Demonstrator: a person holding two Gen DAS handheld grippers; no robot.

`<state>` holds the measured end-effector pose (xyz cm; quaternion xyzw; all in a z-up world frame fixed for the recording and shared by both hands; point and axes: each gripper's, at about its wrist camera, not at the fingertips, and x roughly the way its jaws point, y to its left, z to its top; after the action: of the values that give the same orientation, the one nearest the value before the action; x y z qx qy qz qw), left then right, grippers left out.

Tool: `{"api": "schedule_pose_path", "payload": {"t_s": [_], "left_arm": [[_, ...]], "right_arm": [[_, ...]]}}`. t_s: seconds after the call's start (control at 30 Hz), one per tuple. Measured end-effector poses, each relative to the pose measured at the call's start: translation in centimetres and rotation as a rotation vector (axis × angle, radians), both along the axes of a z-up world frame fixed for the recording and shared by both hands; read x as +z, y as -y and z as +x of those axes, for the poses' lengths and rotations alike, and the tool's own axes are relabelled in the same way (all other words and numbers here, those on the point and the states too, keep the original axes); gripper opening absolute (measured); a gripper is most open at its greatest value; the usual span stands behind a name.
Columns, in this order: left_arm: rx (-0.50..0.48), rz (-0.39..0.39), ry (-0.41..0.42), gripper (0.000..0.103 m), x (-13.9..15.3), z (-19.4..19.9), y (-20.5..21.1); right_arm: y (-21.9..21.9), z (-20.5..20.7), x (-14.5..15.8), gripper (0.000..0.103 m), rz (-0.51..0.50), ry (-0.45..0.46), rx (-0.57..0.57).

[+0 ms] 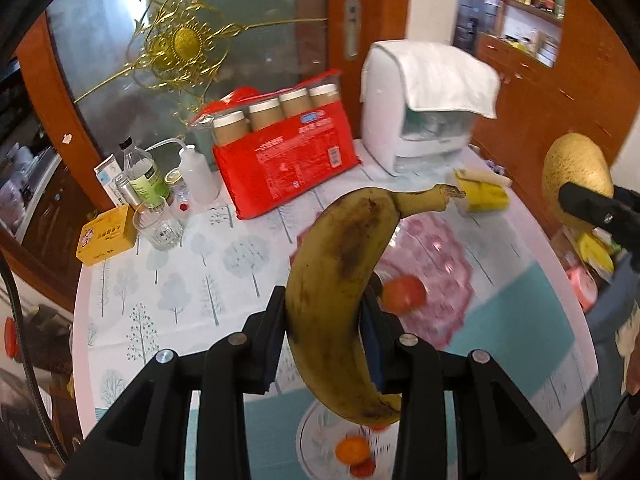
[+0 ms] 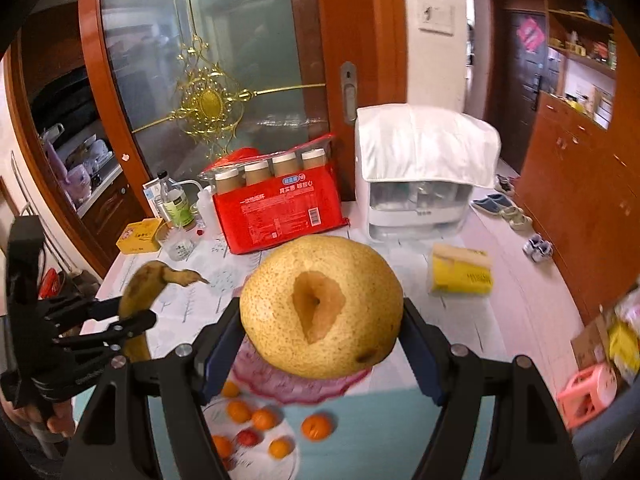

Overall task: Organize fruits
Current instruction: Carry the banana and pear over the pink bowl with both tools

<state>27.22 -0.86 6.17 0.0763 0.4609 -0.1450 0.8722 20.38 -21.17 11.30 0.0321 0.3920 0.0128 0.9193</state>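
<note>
My left gripper [image 1: 326, 320] is shut on a spotted yellow banana [image 1: 340, 280], held up above the table with its stem pointing right. Seen from the right wrist, the same banana [image 2: 138, 296] hangs at the left in the left gripper [image 2: 136, 322]. My right gripper [image 2: 322, 344] is shut on a big yellow-brown pear [image 2: 320, 304], also lifted; from the left wrist the pear [image 1: 576, 172] shows at the far right. Below lie a pink scalloped plate [image 1: 432, 268] with a red fruit [image 1: 404, 294], and a white plate [image 2: 288, 420] with several small oranges [image 2: 316, 426].
At the table's back stand a red pack of paper cups [image 1: 288, 160], a white appliance under a cloth [image 1: 420, 108], bottles [image 1: 144, 176], a glass [image 1: 158, 226] and a yellow box [image 1: 106, 236]. A yellow tissue pack [image 2: 460, 276] lies right. The tablecloth [image 1: 180, 288] has a tree print.
</note>
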Motion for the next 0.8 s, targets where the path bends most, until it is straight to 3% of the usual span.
{"api": "schedule_pose_path", "payload": {"t_s": [0.1, 0.23, 0.43, 0.63, 0.8], "left_arm": [[0.019, 0.022, -0.026, 0.033, -1.9, 2.8, 1.2], [-0.054, 0.07, -0.043, 0.033, -5.3, 5.9, 3.8], [-0.131, 0.197, -0.083, 0.033, -10.8, 10.4, 6.6], [-0.185, 0.27, -0.118, 0.033, -15.2, 13.5, 7.8], [-0.244, 0.294, -0.111, 0.033, -16.8, 14.3, 8.7]], "right_arm": [[0.5, 3.3, -2.5, 0.075, 0.005, -0.039, 0.025], [1.4, 7.5, -7.9, 0.075, 0.034, -0.138, 0.037], [1.3, 10.1, -15.4, 0.075, 0.053, -0.258, 0.067], [1.4, 11.8, -19.7, 0.075, 0.074, -0.299, 0.077], [1.0, 13.0, -21.6, 0.075, 0.073, -0.308, 0.077]]}}
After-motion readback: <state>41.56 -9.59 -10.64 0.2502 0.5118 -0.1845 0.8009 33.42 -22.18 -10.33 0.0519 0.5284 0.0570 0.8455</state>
